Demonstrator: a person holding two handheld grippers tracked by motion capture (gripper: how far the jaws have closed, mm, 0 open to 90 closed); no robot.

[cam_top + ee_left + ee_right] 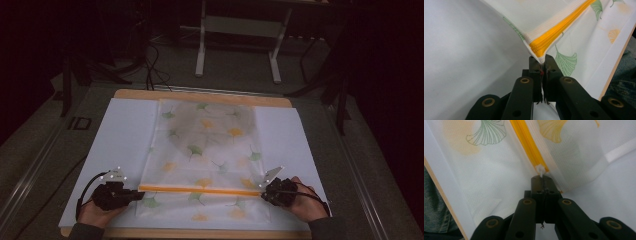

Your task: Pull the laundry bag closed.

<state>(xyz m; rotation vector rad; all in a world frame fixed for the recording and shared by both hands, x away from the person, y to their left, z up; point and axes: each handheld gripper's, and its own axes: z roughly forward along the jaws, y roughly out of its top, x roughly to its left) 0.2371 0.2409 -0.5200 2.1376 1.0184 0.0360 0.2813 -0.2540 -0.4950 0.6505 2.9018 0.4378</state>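
At the near bench point(125, 107) edge, we pinch the mesh bag's point(210, 145) zipper corner with the left hand-held gripper point(541, 65), and its white pull tab point(540, 170) with the right hand-held gripper point(544, 180). The orange zipper point(200, 190) looks zipped shut; opening seems unstarted.

The white sheet point(120, 130) on the wooden table point(200, 95) lies bare on both sides of the thin white leaf-print cloth with an orange zipper point(205, 145), so hands could pass there. The cloth covers the middle.
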